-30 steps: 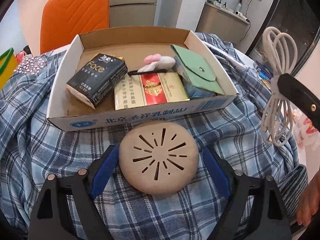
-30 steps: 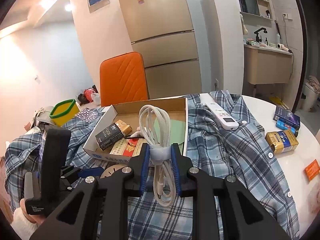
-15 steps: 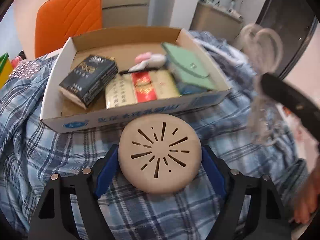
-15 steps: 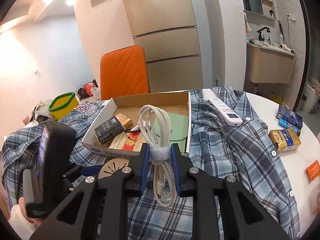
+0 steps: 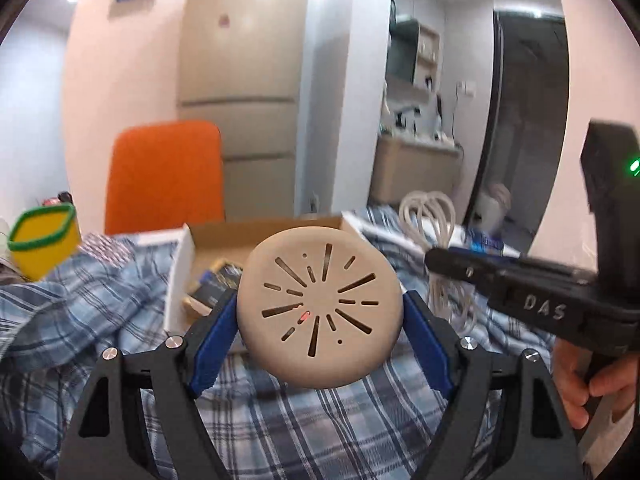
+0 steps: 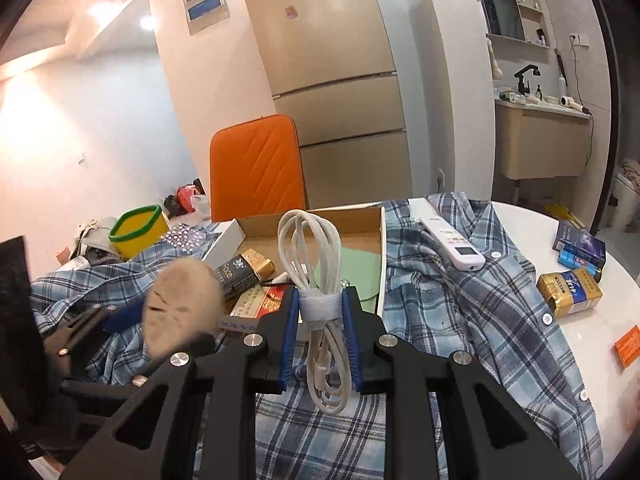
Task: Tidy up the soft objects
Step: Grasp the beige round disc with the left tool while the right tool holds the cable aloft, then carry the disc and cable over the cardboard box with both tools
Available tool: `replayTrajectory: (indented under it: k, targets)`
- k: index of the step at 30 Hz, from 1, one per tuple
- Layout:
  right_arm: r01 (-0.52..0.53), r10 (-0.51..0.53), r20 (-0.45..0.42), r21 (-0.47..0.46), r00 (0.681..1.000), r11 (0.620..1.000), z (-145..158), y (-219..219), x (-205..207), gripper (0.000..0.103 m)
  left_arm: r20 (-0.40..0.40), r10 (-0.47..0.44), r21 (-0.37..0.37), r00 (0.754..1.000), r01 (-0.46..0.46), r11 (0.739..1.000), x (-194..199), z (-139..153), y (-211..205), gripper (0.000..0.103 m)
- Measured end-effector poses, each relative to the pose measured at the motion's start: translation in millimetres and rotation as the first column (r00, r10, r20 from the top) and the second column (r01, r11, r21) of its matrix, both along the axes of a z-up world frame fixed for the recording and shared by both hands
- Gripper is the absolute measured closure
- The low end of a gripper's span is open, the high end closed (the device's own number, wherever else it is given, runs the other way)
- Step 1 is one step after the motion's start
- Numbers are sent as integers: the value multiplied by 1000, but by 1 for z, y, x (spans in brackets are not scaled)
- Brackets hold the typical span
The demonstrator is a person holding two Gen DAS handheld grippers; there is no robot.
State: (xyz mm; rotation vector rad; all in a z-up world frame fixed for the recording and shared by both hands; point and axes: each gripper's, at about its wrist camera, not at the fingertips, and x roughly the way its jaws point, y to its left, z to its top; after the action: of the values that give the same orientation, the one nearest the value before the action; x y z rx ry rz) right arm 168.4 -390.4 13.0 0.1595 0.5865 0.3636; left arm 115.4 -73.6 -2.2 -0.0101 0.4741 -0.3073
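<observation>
A round beige disc [image 5: 316,280] with slits cut in it hangs above the plaid shirt [image 5: 320,420], and my left gripper [image 5: 320,320] is shut on it, blue pads pressing both edges. From the right wrist view the disc [image 6: 180,308] shows blurred at lower left. My right gripper [image 6: 322,312] is shut on a coiled white cable [image 6: 304,240], held by its wrap band in front of the cardboard box [image 6: 360,220]. In the box lie a black tissue pack [image 6: 240,274], a green pouch [image 6: 360,268] and red-and-gold packs [image 6: 264,300].
A white remote [image 6: 452,244] lies on the shirt [image 6: 460,320] to the right of the box. A gold pack [image 6: 570,292], blue boxes [image 6: 578,244] and an orange card [image 6: 628,346] sit on the white table. A yellow basket [image 6: 138,232] and an orange chair [image 6: 256,168] stand behind.
My left gripper closed on the beige disc, lifted it off the shirt and tipped upward, so the box has sunk behind the disc. The right gripper and its cable stayed put.
</observation>
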Motion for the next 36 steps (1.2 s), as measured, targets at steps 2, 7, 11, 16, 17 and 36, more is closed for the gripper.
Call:
replayTrajectory:
  k: [2,7,11,16,17,36]
  targets:
    - [0,0,5,0,1000,1000,1,0,-1,80,36,14,-8,999,-14,1000,-5,7,5,24]
    - [-5,5,10,4,1000,1000,3,0,-3,80,91,59,8,994,-59,998,-12,30,15,23]
    - [5,-5,32,2,999,1000,6,-2,-6,80,122,89,-15,989,-88,996,-15,56,27,23]
    - [11,-10,73,-11,997,1000,35,-3,-7,80,161,125,-8,979,-125,992,0,83,36,23]
    - [11,-11,76,-11,997,1000,42,-2,-5,80,162,125,-15,979,-124,992,5,88,37,23]
    - [33,-36,-32,-79,999,996,54,47,92,80,59,162,8,985,-163,987,86,82,35,23]
